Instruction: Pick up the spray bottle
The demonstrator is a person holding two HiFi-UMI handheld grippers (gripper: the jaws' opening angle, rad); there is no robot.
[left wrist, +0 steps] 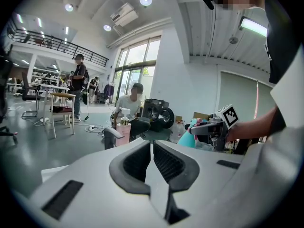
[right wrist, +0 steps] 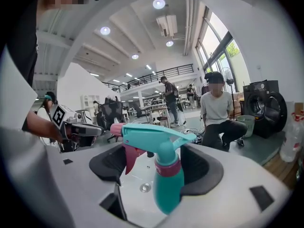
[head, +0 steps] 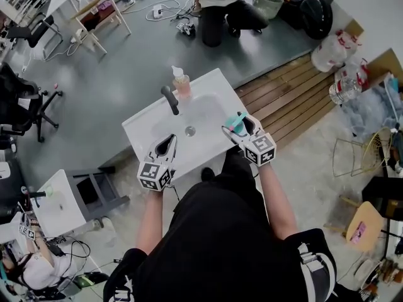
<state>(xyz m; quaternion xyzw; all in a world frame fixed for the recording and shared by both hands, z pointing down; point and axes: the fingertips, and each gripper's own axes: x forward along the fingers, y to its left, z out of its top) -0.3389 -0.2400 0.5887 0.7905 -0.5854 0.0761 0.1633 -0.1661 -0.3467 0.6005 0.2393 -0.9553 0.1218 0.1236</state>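
Note:
The spray bottle (head: 237, 122) is teal with a pink trigger and collar. It stands upright between the jaws of my right gripper (head: 239, 127), over the right side of the white sink (head: 148, 128). In the right gripper view the spray bottle (right wrist: 168, 184) hangs above the basin and its drain (right wrist: 145, 188), and my right gripper (right wrist: 156, 172) is shut on its body. My left gripper (head: 168, 142) is shut with nothing in it, at the sink's front left edge. The left gripper view shows my left gripper (left wrist: 152, 151) with its pads together, and the bottle (left wrist: 186, 138) off to the right.
A black faucet (head: 170, 99) and a pink soap dispenser (head: 181, 83) stand at the sink's far edge. A person crouches on the floor beyond (head: 220, 8). Wooden decking (head: 289, 93) lies to the right, and a small white table (head: 56, 203) to the left.

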